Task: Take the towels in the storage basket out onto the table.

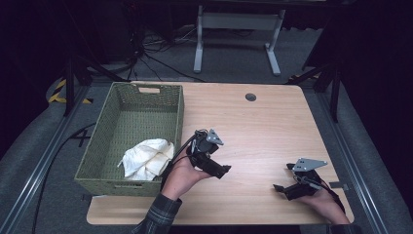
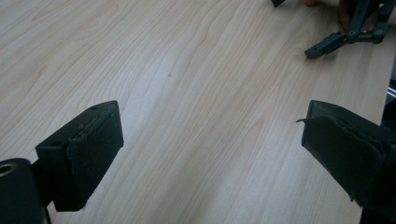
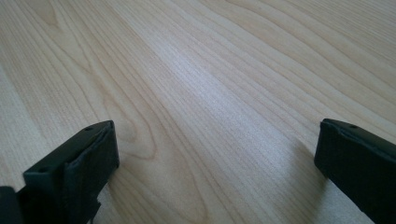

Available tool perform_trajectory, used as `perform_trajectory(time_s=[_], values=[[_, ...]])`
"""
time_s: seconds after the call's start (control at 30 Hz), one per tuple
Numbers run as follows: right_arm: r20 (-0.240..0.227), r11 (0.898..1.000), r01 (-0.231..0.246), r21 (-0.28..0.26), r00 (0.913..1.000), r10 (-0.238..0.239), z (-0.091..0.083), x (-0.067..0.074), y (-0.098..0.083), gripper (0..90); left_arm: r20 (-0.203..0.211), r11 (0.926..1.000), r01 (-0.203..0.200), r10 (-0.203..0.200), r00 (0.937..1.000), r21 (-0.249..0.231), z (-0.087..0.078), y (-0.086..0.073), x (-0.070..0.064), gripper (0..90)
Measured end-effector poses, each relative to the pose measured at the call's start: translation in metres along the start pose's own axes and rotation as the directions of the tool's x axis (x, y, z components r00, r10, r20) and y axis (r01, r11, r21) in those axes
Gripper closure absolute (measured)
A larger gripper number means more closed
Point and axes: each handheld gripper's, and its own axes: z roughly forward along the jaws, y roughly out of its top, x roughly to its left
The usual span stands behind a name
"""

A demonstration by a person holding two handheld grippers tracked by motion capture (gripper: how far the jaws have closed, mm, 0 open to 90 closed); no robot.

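A white cloth lies crumpled in the green woven basket. The basket sits at the left edge of the wooden table, and the cloth is bunched in its near right corner, up against the wall.

The cloth looks soft and light. It will bend and flop when picked up, and it will not break. It does not look slippery. A good place to pinch it is a raised fold on top, where the cloth sticks up.

The left gripper is just beside the basket, over the near part of the table. Its jaws are spread wide and hold nothing. In the left gripper view it points at bare wood, not at the cloth. The right gripper rests near the near right corner of the table, well apart from the basket. Its jaws are wide too, with nothing between them.

The table top is pale wood, smooth and flat, with a small round hole near the far edge. The room is dark. The floor is grey, with cables on it, and a white table frame stands farther back.
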Motion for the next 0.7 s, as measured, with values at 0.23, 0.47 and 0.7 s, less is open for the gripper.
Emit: perform_trajectory(time_s=[0.23, 0.47, 0.7], values=[[-0.001, 1.0, 0.0, 0.0, 1.0, 0.0, 0.0, 0.0, 0.0, 0.0, -0.012, 0.9999, -0.008, 0.008, 0.9999, -0.008, -0.011, 0.003, 0.008, 6.5], [-0.001, 1.0, 0.0, 0.0, 1.0, 0.0, 0.0, 0.0, 0.0, 0.0, -0.023, 0.9999, -0.017, 0.017, 0.9996, 0.004, -0.024, 0.002, 0.017, 7.2], [-0.001, 1.0, 0.0, -0.001, 1.0, 0.0, 0.0, 0.0, 0.0, 0.0, -0.054, 0.9999, -0.014, 0.014, 0.9985, -0.007, -0.039, -0.001, 0.023, 7.5]])
